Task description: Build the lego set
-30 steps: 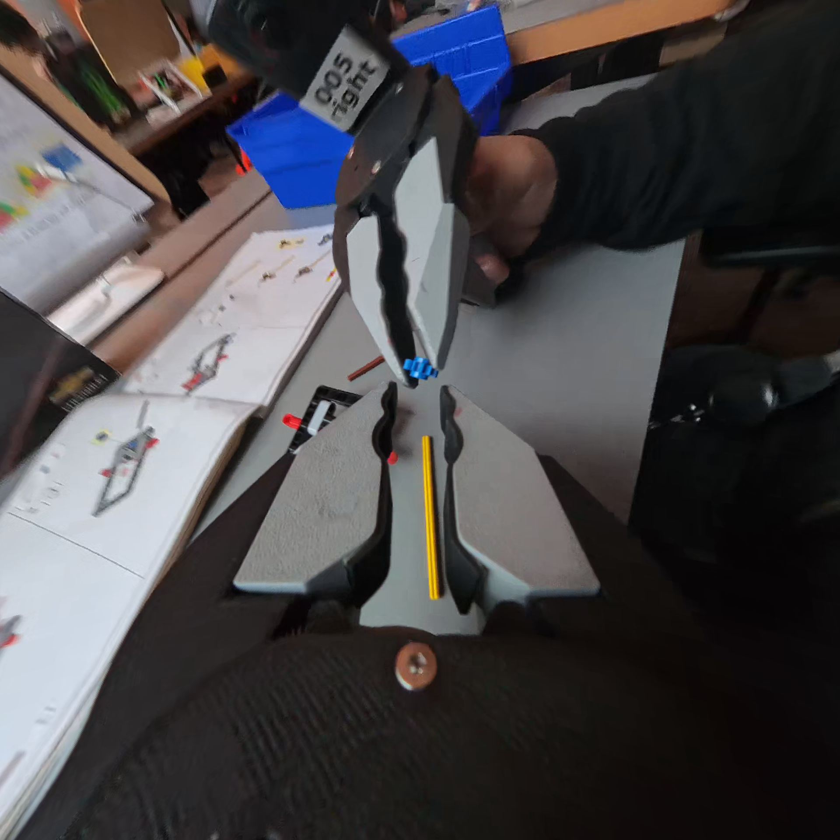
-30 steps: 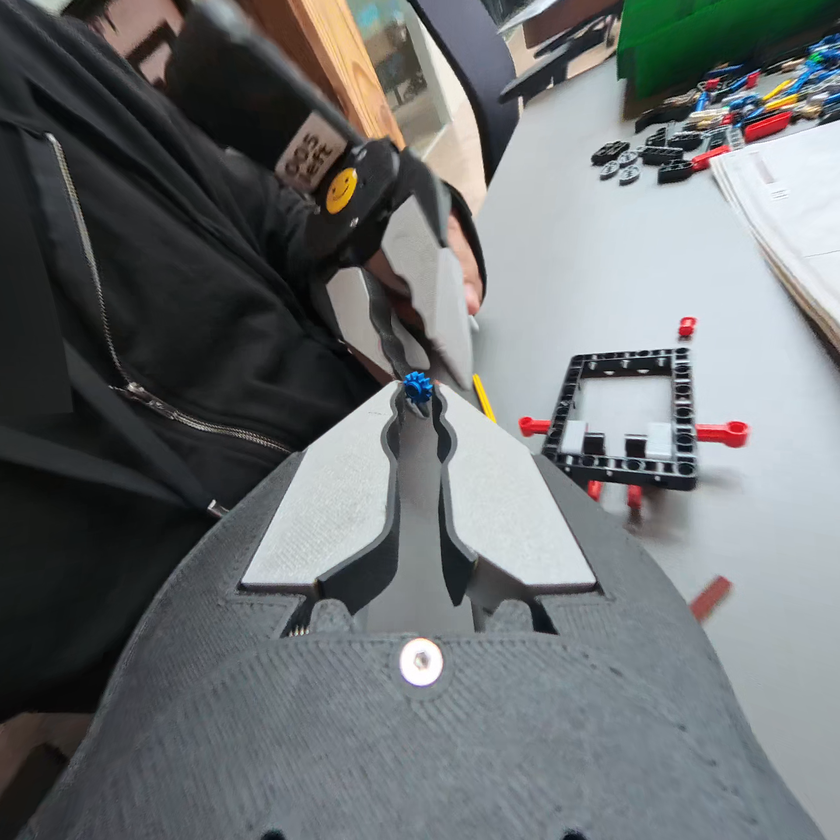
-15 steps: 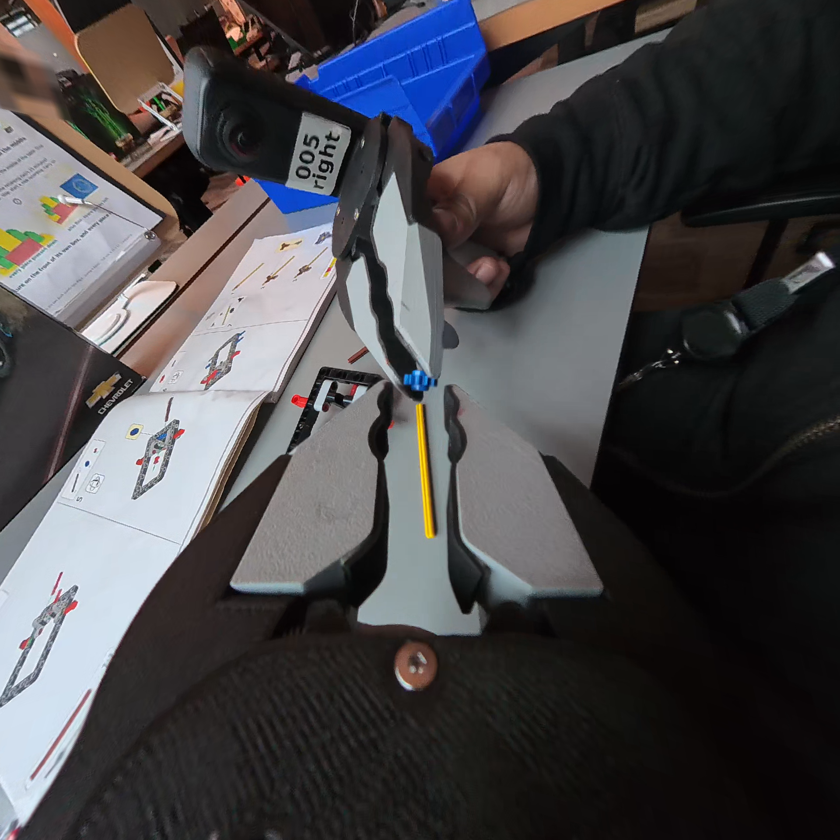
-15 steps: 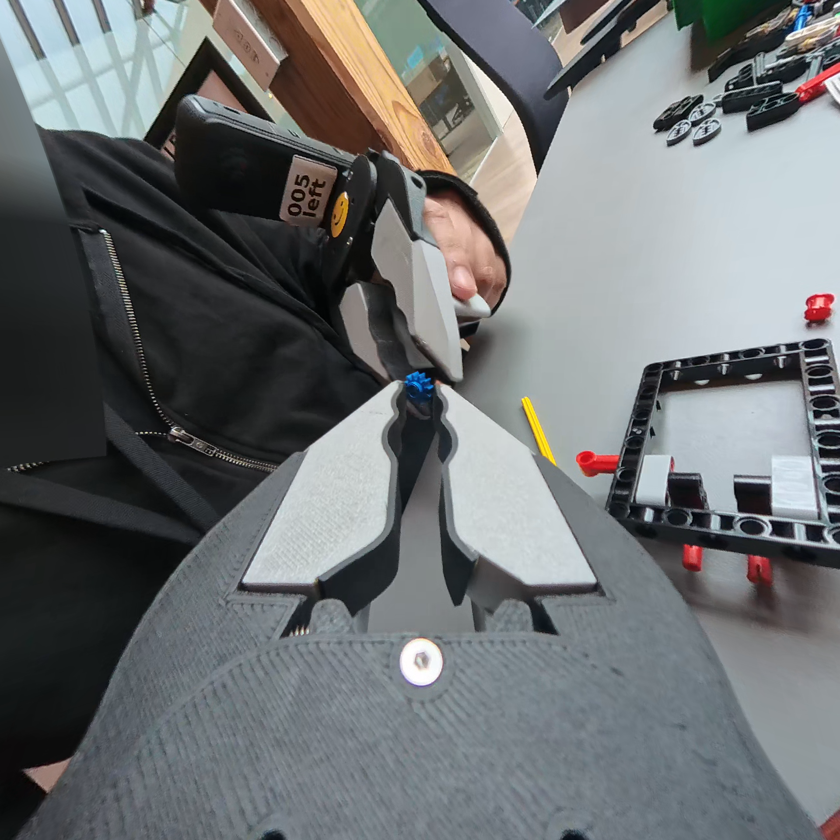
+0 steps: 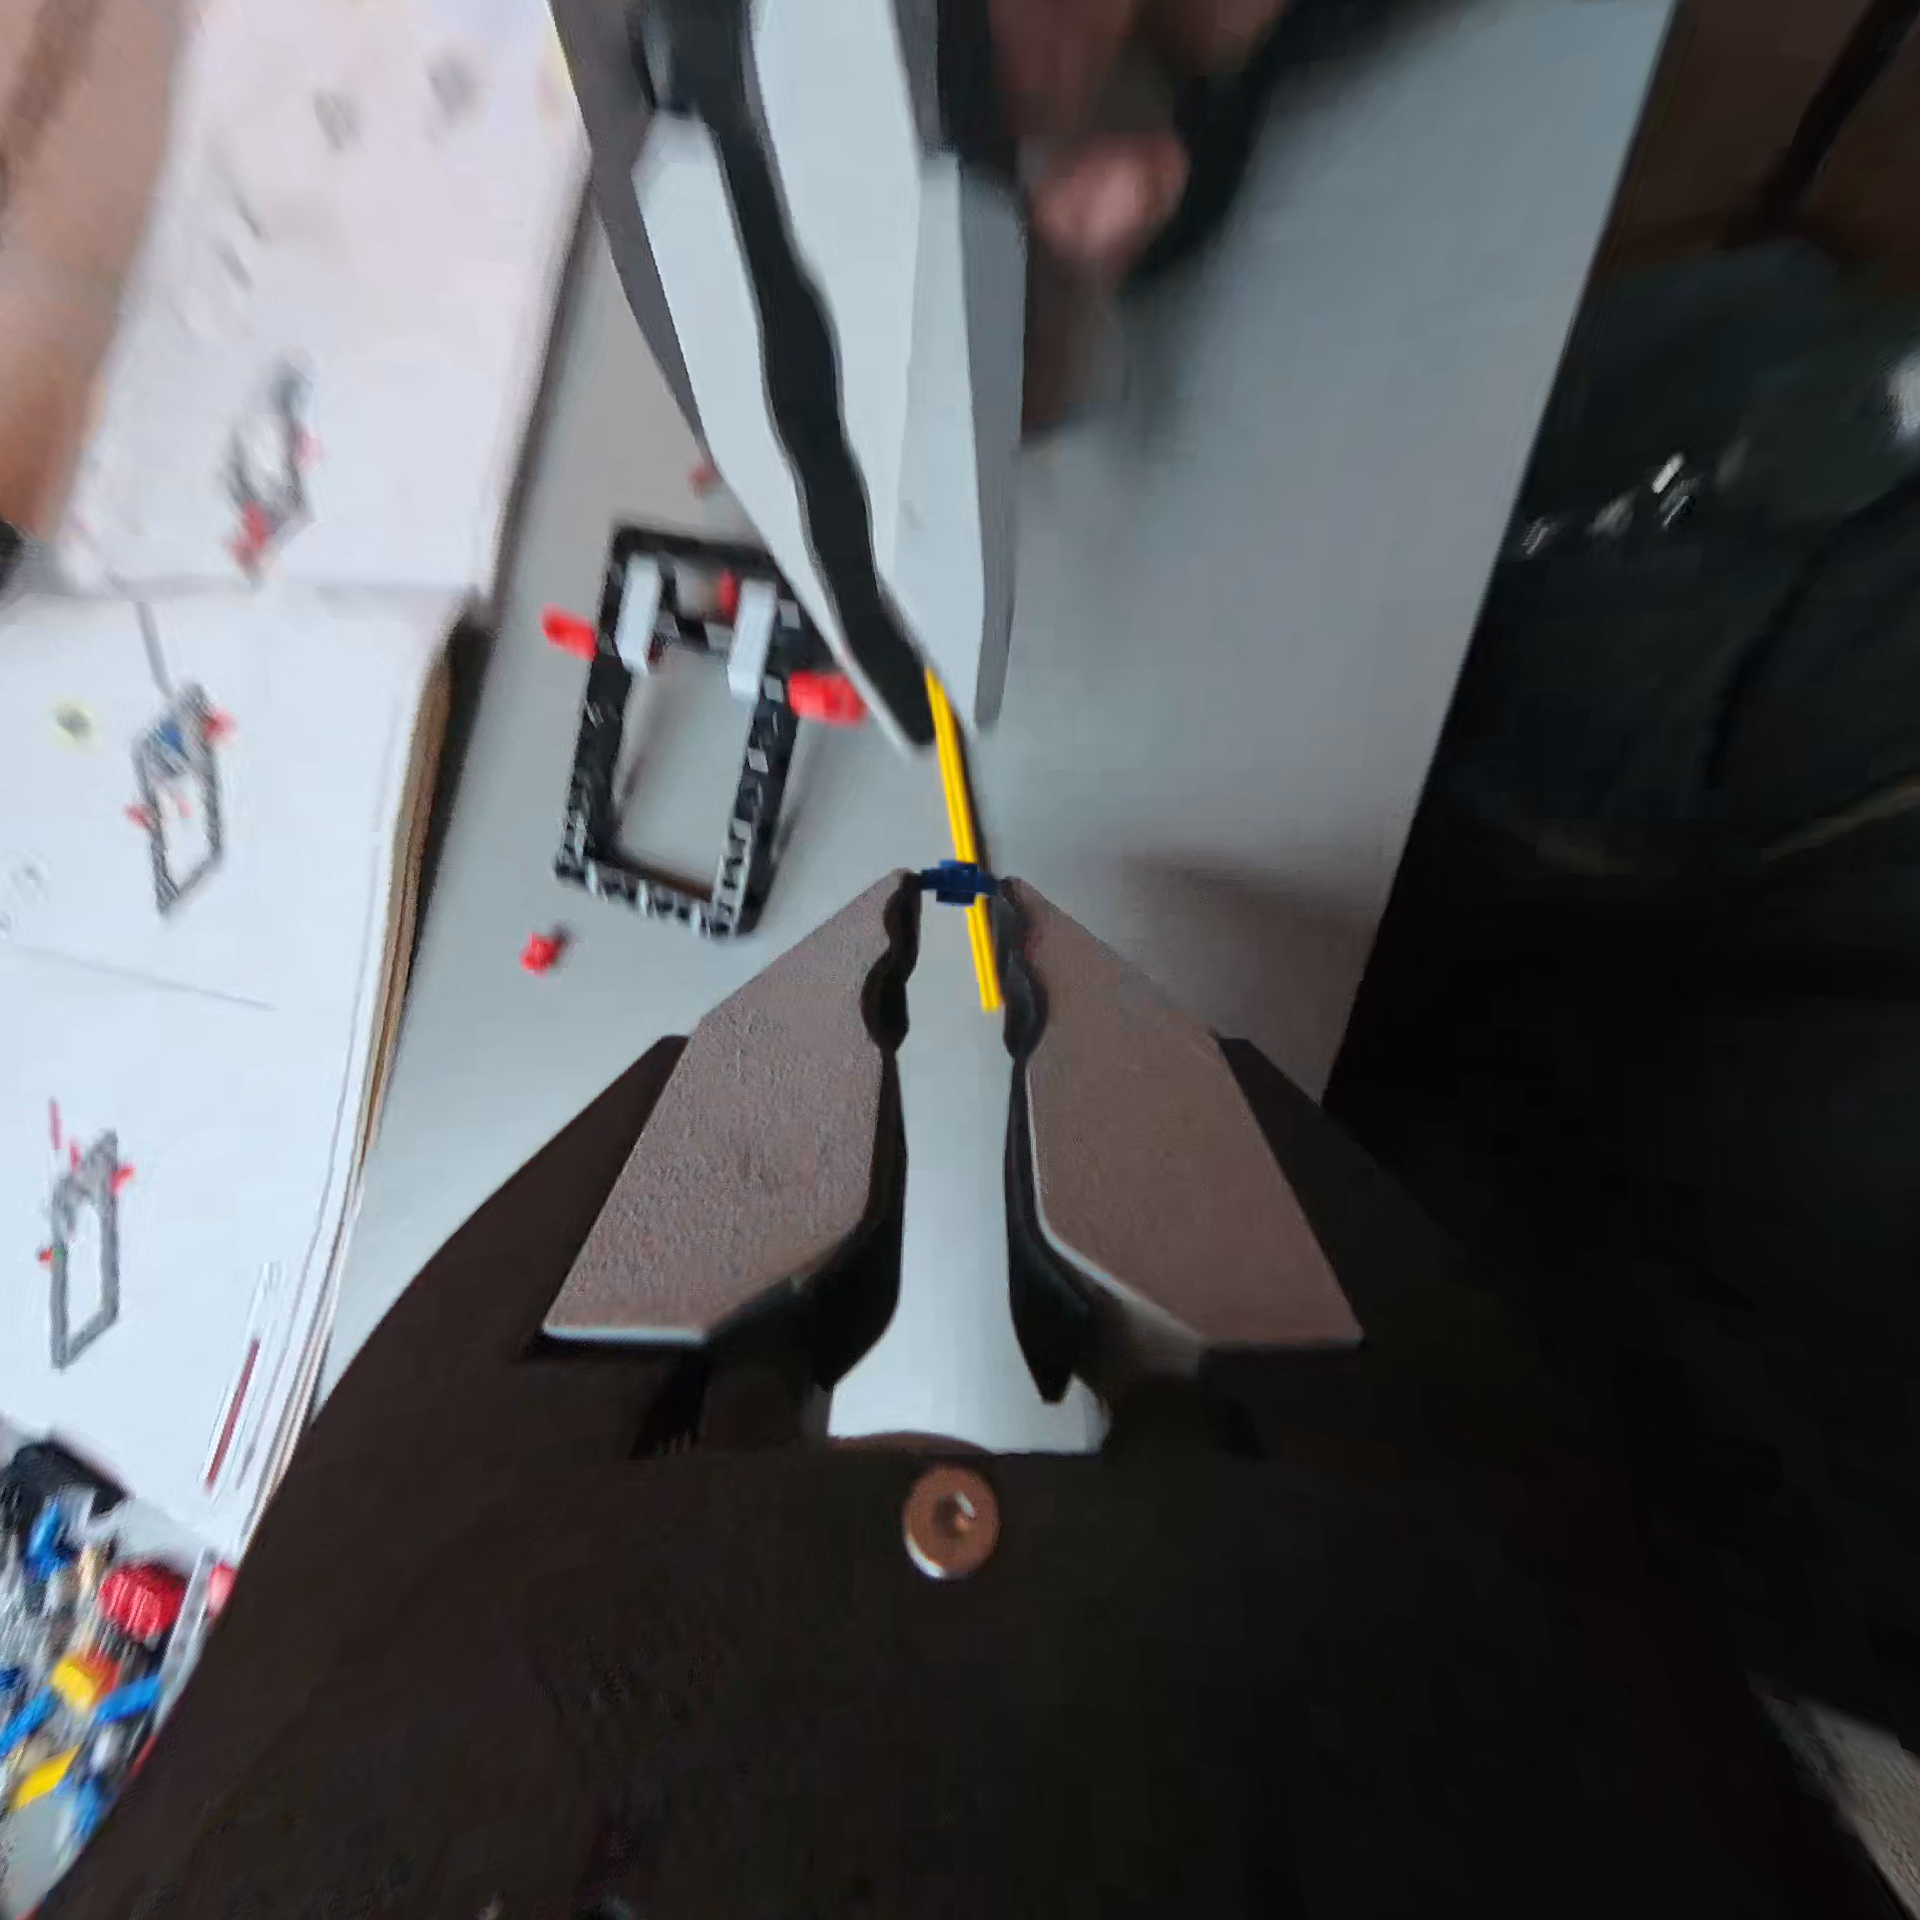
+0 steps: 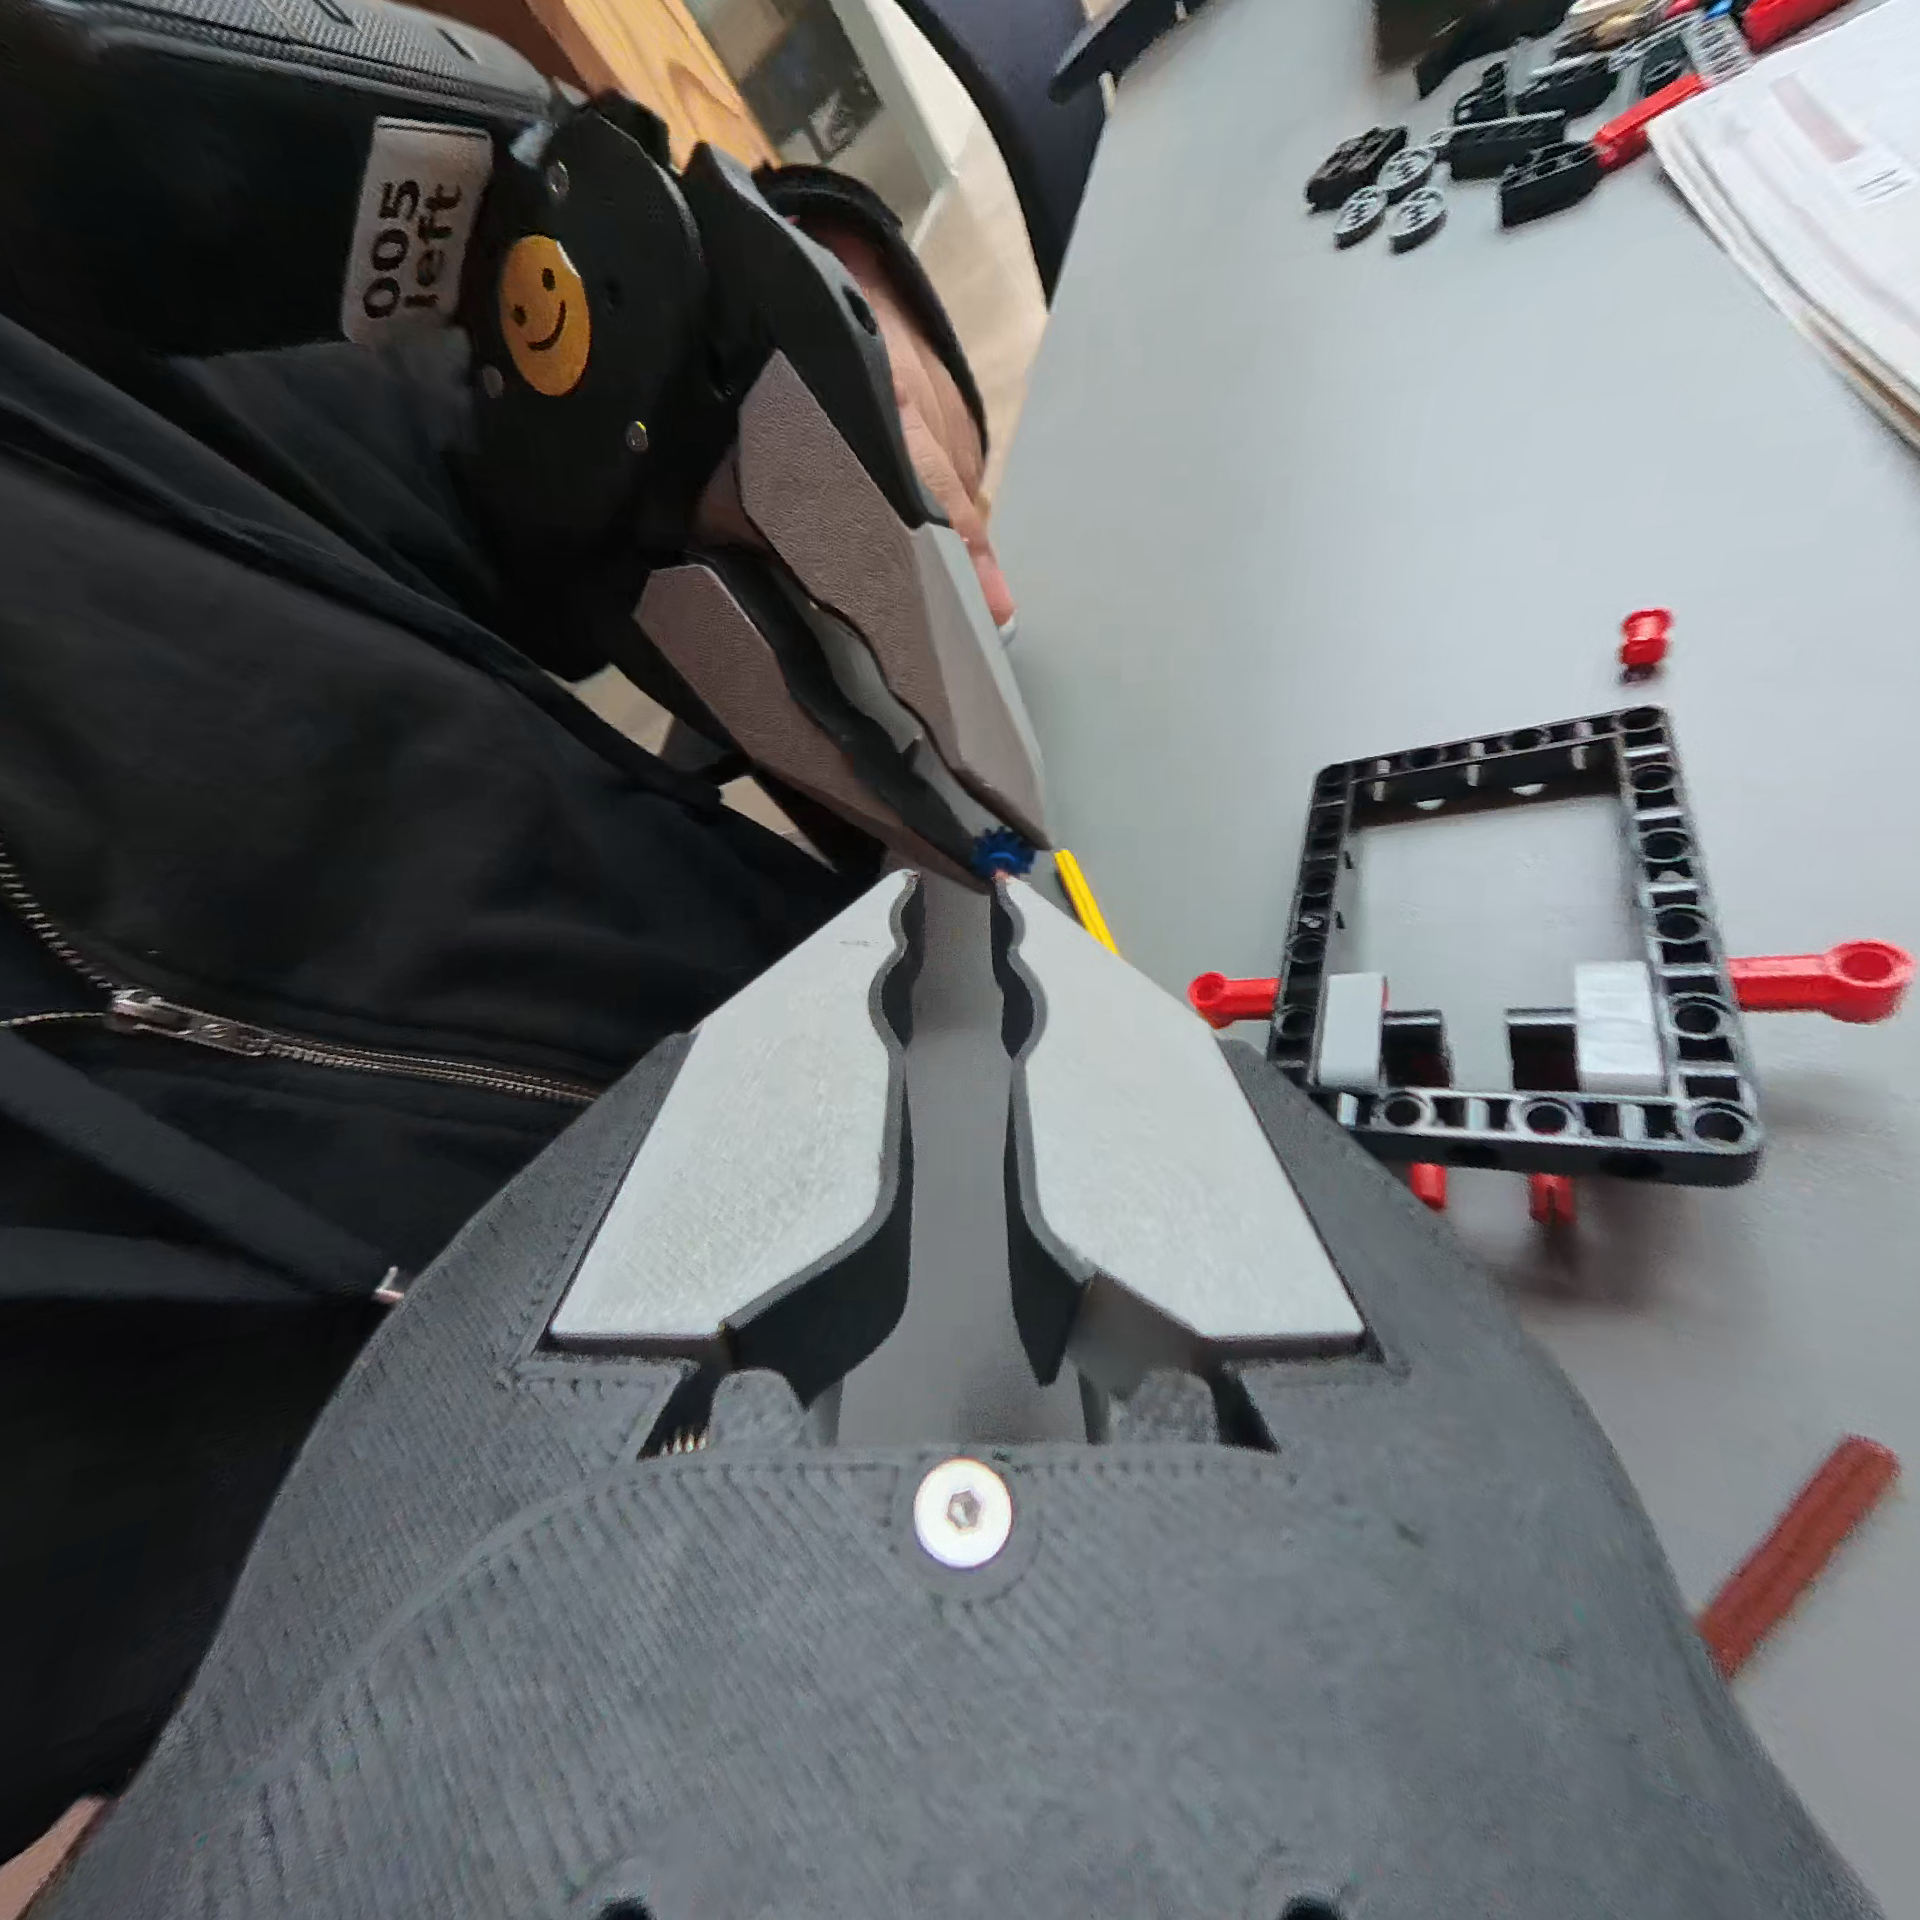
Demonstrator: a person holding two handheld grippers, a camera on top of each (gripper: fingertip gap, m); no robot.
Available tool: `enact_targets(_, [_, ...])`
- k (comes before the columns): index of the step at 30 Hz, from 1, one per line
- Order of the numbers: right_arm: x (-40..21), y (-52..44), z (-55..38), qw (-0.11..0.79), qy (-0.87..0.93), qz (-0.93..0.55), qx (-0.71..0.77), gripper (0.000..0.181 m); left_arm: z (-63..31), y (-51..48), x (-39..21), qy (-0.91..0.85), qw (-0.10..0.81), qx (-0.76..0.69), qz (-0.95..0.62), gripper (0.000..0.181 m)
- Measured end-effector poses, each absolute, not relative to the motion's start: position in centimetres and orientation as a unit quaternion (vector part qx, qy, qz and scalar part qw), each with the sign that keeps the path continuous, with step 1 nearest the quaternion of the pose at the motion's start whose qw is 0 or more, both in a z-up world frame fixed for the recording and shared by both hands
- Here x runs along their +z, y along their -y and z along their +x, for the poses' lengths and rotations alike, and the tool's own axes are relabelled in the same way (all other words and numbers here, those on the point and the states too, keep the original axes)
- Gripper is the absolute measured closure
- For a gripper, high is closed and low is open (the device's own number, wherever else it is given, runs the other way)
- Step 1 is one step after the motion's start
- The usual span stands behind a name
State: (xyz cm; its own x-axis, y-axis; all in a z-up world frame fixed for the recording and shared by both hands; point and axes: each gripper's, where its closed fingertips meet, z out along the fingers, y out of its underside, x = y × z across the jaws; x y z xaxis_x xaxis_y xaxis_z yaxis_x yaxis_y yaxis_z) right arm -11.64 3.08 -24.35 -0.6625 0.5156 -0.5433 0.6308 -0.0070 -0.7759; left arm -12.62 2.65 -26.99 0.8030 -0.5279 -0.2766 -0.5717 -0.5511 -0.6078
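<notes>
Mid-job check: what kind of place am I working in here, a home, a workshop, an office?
Likely an office or lab workbench: a grey table with an open instruction booklet, a part-built black frame, loose sorted parts, and an office chair nearby.

A grey table (image 6: pixel 1299 499) carries a black rectangular frame (image 6: pixel 1683 935) with red pins. A yellow rod (image 5: pixel 961 821) lies left of it, a dark red bar (image 6: pixel 1797 1548) nearer, one loose red pin (image 6: pixel 1645 636) beyond. Far off lie black pieces (image 6: pixel 1455 156) and open instruction booklets (image 5: pixel 187 935).
</notes>
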Motion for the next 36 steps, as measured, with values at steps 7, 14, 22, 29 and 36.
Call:
enact_targets(7, [-27.6, -5.9, -11.8, -0.100, -0.796, 0.415, -0.429, 0.169, -15.3, -1.6, -29.3, -0.305, 0.180, 0.018, -0.935, 0.169])
enact_targets(14, [-29.1, -6.8, -11.3, -0.130, -0.831, 0.397, -0.367, 0.165, -14.8, -2.2, -29.4, -0.314, 0.141, -0.011, -0.939, 0.156])
enact_targets(22, [-28.9, -7.1, -11.1, -0.135, -0.833, 0.390, -0.368, 0.167, -15.1, -1.6, -29.2, -0.309, 0.142, -0.014, -0.940, 0.155])
enact_targets(29, [-29.2, -7.5, -11.3, -0.133, -0.842, 0.376, -0.363, 0.163, -15.1, -0.3, -28.2, -0.252, 0.189, -0.050, -0.948, 0.156])
enact_targets(36, [-29.2, -6.5, -10.6, -0.113, -0.847, 0.362, -0.371, 0.179, -13.4, -0.8, -29.4, -0.218, 0.227, -0.065, -0.947, 0.159])
